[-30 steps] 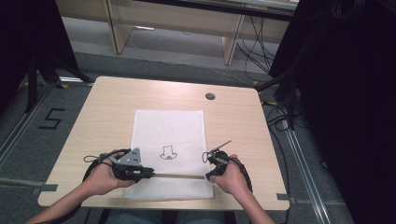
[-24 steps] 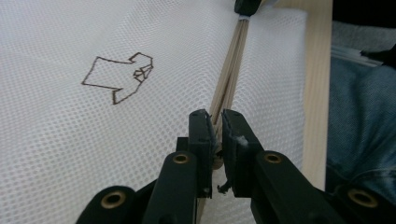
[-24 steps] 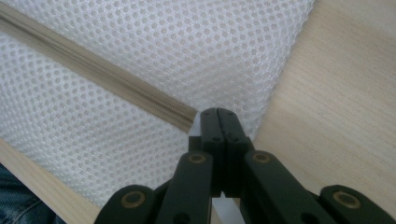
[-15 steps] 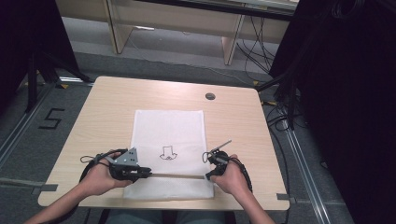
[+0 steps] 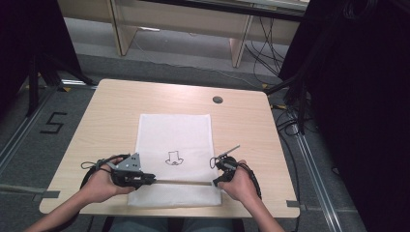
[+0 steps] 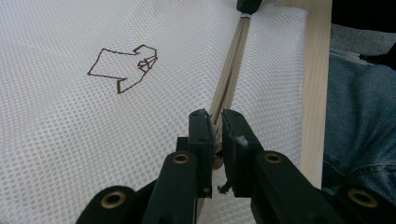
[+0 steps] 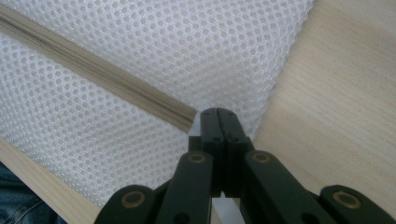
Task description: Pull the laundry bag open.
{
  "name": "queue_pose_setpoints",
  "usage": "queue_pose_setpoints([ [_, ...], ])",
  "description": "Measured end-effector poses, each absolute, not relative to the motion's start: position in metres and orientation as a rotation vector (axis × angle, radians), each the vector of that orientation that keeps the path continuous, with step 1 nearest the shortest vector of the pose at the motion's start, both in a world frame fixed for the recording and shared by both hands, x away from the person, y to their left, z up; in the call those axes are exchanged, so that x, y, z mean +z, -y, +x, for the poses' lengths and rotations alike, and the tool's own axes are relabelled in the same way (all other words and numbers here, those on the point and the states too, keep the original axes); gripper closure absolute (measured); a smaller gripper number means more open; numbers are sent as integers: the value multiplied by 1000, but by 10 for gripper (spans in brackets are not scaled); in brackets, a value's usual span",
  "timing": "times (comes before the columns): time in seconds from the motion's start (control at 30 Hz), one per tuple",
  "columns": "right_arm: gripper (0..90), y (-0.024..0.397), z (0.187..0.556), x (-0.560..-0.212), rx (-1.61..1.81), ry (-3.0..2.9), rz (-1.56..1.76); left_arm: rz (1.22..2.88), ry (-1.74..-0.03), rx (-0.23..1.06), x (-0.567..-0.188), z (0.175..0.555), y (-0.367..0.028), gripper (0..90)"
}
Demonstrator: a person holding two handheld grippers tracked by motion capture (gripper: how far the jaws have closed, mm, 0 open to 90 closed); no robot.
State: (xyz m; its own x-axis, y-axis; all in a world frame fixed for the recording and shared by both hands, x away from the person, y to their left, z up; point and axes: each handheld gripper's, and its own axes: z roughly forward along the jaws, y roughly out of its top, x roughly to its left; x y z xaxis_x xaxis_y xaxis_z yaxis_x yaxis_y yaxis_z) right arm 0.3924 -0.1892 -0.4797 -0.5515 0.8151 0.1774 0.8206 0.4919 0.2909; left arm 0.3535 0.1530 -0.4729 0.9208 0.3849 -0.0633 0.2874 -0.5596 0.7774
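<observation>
Nothing has shifted since the earlier frames: both hands are held where they were. The left gripper (image 6: 215, 126) is clamped on the beige zipper (image 6: 231, 70), most likely on its slider, though the part between the pads is hard to make out; the zipper tape runs away from the jaws toward twelve o'clock in the left gripper view. The right gripper (image 7: 218, 122) is clenched, its jaws pressed flat together at the zipper's end, and whether mesh is pinched there cannot be told. Between the two grippers the zipper is stretched level across the near end of the white mesh bag (image 5: 175, 137). A small drawn emblem (image 5: 174, 158) lies on the bag at twelve o'clock from the zipper. The bag is spread flat on the wooden table (image 5: 106, 116), near its front edge. Bare wood is left at nine and three o'clock, and a round cable port (image 5: 217, 100) sits at one o'clock, well apart from the bag.
</observation>
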Motion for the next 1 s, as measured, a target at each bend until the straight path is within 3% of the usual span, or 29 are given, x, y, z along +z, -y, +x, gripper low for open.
queue_pose_setpoints([
  [1.0, 900, 190, 393, -480, -550, 2711, -1456, 2204, -511, 167, -474, 349, -176, 822],
])
